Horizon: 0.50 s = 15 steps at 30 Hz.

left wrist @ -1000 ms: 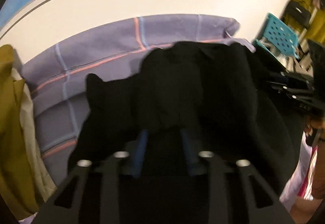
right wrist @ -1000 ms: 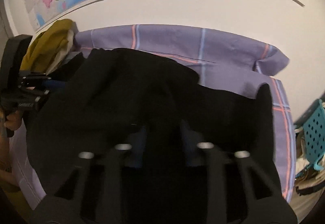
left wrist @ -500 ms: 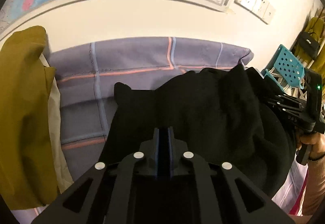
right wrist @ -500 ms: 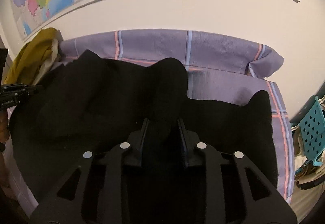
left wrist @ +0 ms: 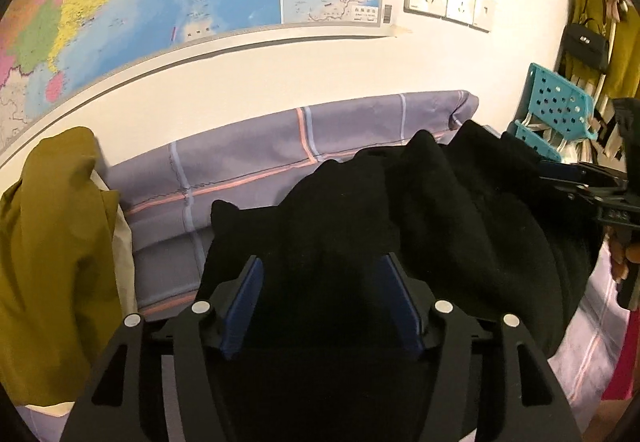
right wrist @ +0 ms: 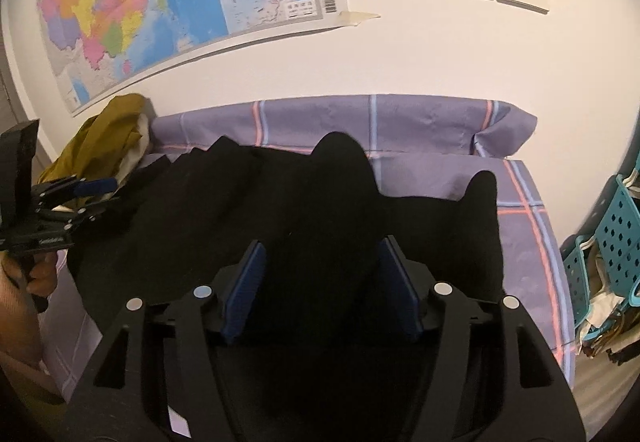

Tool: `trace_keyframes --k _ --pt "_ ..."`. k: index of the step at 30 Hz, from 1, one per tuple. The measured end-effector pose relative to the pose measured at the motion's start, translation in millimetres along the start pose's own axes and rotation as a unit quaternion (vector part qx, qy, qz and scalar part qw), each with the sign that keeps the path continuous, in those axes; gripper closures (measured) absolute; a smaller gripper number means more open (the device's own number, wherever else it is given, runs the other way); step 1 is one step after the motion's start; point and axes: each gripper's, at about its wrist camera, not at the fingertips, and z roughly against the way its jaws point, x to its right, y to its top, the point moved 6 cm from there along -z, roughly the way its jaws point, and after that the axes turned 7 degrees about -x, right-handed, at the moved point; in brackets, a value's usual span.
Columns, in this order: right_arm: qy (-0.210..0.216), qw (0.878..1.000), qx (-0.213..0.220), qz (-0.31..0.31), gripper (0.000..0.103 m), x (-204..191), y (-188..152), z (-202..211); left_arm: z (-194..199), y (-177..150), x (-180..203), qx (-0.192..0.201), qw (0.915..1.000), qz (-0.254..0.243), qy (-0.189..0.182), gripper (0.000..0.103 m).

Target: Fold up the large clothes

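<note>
Here, in the left wrist view, the left gripper (left wrist: 320, 298), jaws just opened wide, pads clear of cloth, stands at the near left edge of the black garment (left wrist: 420, 209), which stretches rightward across the purple bedsheet (left wrist: 240, 157). In the right wrist view, the right gripper (right wrist: 320, 278), likewise just opened and holding nothing, stands at the near right end, with the garment's long axis running left toward the other gripper.

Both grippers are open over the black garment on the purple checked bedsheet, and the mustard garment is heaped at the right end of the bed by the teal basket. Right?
Not quite. The mustard garment is heaped at the left end of the bed, opposite the teal basket, as the right wrist view shows. The rest stands: left gripper and right gripper are open, having just opened, over the black garment on the purple checked bedsheet.
</note>
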Motion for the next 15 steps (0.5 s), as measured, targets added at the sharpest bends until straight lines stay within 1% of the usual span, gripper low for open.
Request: trace_keyframes --k 2,3,4,5,7,10,12,13,14,15 --pt "0.007 1.000 -0.001 0.002 0.043 -4 -3 -1 -7 -1 -1 -0.009 0.9999 -0.003 0.012 0.044" --pt "0.008 1.000 -0.002 0.004 0.043 -5 -4 -1 -11 -1 -2 -0.015 0.9998 -0.001 0.016 0.048" --pt "0.006 1.000 -0.002 0.005 0.043 -6 -5 -1 -17 -3 -2 -0.025 0.9995 -0.001 0.018 0.059" --pt "0.009 1.000 -0.002 0.007 0.042 -7 -6 -1 -24 -4 -2 -0.037 0.9992 -0.001 0.015 0.065" --pt "0.009 1.000 0.001 0.014 0.042 -9 -6 -1 -39 -6 -5 -0.060 0.9981 0.011 0.000 0.089" --pt "0.009 1.000 -0.003 0.011 0.042 -7 -6 -6 -54 -3 -17 -0.069 0.9968 0.040 0.004 0.103" --pt "0.003 1.000 -0.007 0.005 0.043 -3 -6 -11 -55 2 -35 -0.062 0.9948 0.066 0.048 0.103" --pt "0.002 1.000 -0.007 0.003 0.044 -1 -7 -13 -54 4 -46 -0.056 0.9936 0.086 0.047 0.103" --pt "0.004 1.000 -0.008 0.000 0.044 1 -8 -15 -54 3 -54 -0.054 0.9924 0.106 0.032 0.103" --pt "0.009 1.000 -0.011 -0.007 0.044 4 -10 -18 -52 2 -57 -0.054 0.9921 0.111 0.025 0.103"
